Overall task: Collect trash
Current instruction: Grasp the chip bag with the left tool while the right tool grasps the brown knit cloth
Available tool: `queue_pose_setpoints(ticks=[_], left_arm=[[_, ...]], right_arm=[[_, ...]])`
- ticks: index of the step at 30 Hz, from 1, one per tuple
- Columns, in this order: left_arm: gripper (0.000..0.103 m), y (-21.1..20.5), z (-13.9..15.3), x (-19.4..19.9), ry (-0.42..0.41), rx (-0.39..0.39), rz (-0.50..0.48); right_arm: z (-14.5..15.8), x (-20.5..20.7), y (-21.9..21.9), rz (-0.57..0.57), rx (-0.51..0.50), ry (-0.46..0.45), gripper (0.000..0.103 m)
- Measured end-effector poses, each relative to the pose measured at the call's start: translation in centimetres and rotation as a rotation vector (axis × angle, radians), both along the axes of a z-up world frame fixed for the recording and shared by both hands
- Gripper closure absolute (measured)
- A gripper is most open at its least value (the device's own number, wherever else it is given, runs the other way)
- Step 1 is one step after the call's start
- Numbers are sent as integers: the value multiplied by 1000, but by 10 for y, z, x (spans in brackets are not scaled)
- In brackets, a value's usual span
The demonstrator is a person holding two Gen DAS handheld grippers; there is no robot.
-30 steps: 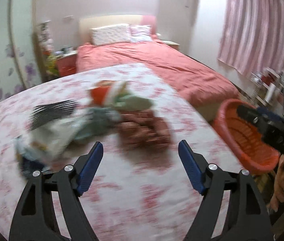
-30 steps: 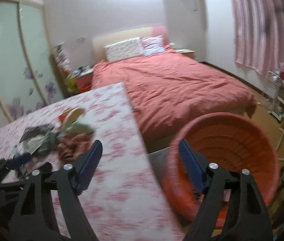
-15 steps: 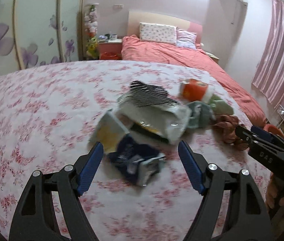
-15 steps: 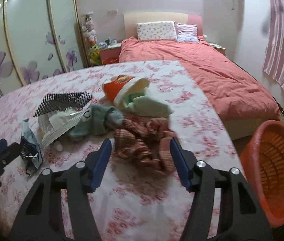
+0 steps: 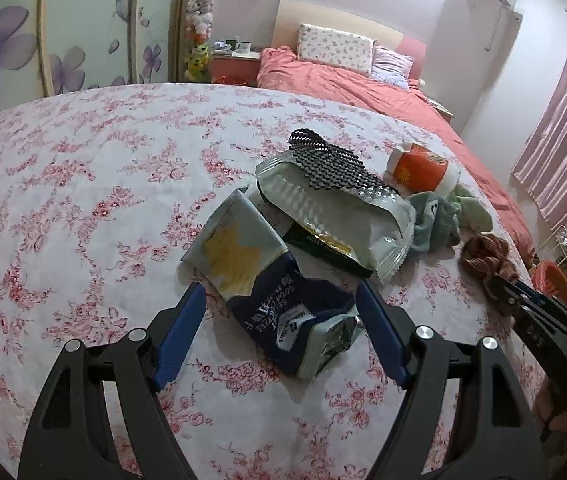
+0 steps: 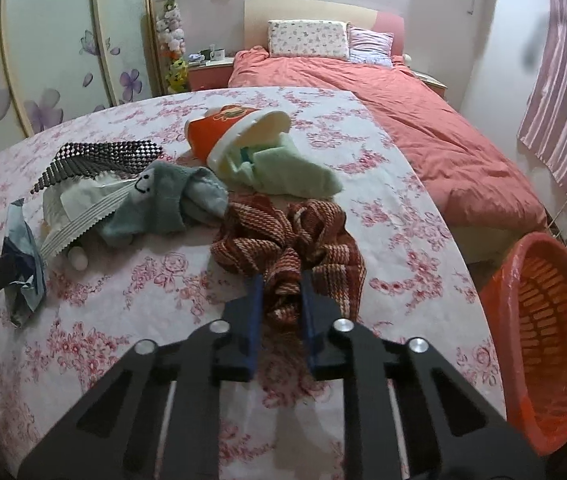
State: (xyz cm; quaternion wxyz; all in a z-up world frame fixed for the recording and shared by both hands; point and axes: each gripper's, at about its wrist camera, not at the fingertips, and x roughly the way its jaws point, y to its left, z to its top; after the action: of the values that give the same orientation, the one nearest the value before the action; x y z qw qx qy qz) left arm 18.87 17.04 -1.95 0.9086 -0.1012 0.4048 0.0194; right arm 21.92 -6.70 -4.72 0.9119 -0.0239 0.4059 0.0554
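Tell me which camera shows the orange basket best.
The right wrist view: the basket fills its lower right, off the table's edge, with the slotted wall and open mouth plain to see. The left wrist view catches only a small orange sliver at the far right, partly hidden behind the right gripper.

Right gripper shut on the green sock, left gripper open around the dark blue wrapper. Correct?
Not quite. The right wrist view shows the right gripper shut on the red-striped woven cloth, not the green sock. The left gripper is open around the dark blue wrapper.
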Motion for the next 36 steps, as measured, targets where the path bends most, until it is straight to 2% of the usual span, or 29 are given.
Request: queue_pose_setpoints(ticks=[10, 13, 16, 18, 21, 23, 25, 30, 33, 35, 36], left_arm=[[27, -1, -9, 9, 49, 41, 32], [33, 1, -12, 10, 67, 29, 31], [51, 5, -12, 6, 56, 34, 17], [51, 12, -11, 2, 47, 30, 13], [47, 19, -5, -2, 20, 6, 14], [28, 21, 2, -4, -5, -9, 26], [26, 20, 9, -1, -25, 1, 38], [26, 17, 4, 17, 21, 37, 55], [34, 23, -5, 23, 56, 24, 69], [44, 26, -11, 25, 77, 3, 68], [47, 25, -12, 24, 68, 18, 69]], right_arm=[[1, -10, -19, -20, 17, -4, 88], [1, -12, -20, -17, 15, -4, 88], [1, -12, -20, -19, 14, -5, 88], [1, -13, -21, -20, 17, -4, 88], [1, -15, -23, -21, 23, -2, 88], [1, -15, -24, -21, 24, -1, 88], [1, -15, -24, -21, 24, -1, 88], [0, -14, -23, -22, 23, -1, 88], [0, -15, -23, -20, 23, -2, 88], [1, -14, -24, -20, 22, -3, 88], [1, -14, -24, -19, 24, -4, 88]])
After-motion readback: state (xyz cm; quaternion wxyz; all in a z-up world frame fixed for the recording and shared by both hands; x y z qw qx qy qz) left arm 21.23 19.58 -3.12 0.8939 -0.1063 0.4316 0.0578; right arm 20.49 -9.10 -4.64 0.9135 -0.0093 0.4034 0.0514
